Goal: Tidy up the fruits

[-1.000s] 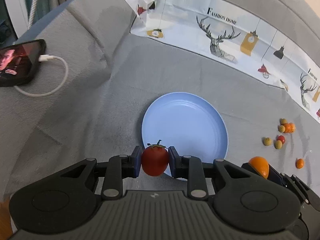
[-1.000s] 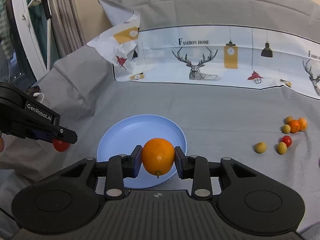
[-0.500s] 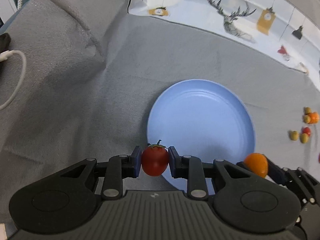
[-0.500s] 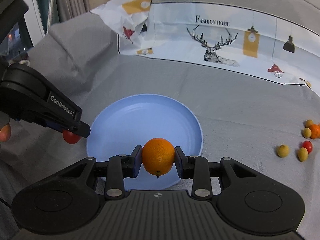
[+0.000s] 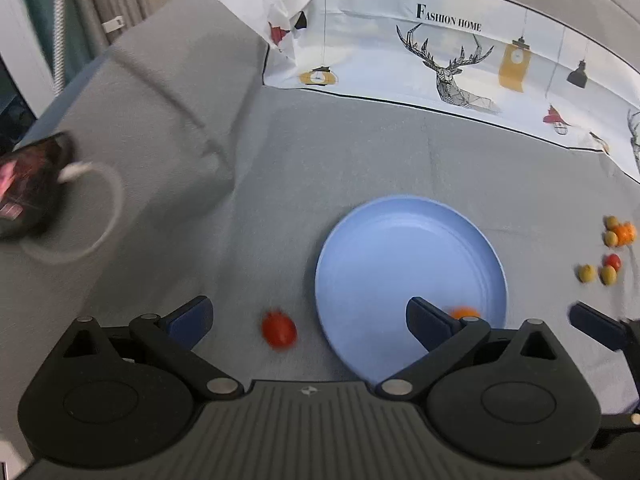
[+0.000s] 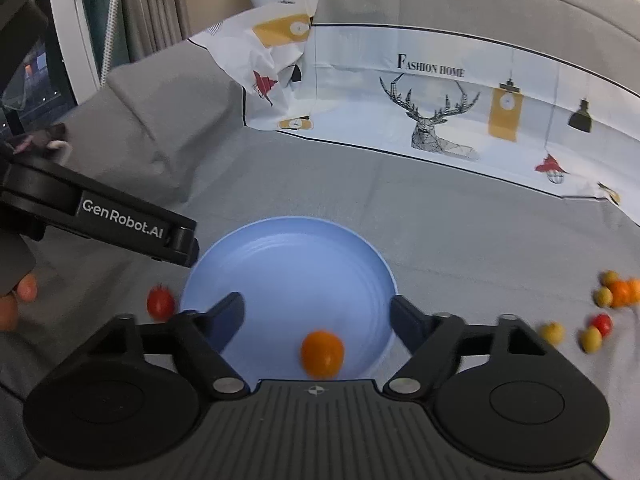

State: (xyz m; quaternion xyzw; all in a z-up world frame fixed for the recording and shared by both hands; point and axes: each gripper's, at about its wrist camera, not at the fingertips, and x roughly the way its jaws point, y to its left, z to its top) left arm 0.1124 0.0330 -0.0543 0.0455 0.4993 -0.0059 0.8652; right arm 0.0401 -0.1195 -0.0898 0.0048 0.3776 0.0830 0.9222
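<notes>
My left gripper (image 5: 308,316) is opening, its jaws spread wide. The red tomato (image 5: 279,331) it let go lies blurred on the grey cloth just left of the blue plate (image 5: 400,232), touching neither pad. My right gripper (image 6: 316,316) is opening too. The orange (image 6: 322,353) sits free on the near part of the blue plate (image 6: 288,248), between the fingers and clear of both. In the right wrist view the tomato (image 6: 160,302) lies off the plate's left rim, under the left gripper's arm (image 6: 120,220). In the left wrist view the orange (image 5: 464,312) peeks from behind a finger.
Several small yellow, orange and red fruits (image 6: 600,312) lie scattered on the cloth right of the plate. A phone (image 5: 28,188) with a white cable lies far left. A printed white cloth (image 6: 440,112) covers the back. A person's fingers (image 6: 20,296) show at the left edge.
Both grippers went from shut to open. The tomato dropped onto the cloth beside the plate. The orange dropped onto the plate.
</notes>
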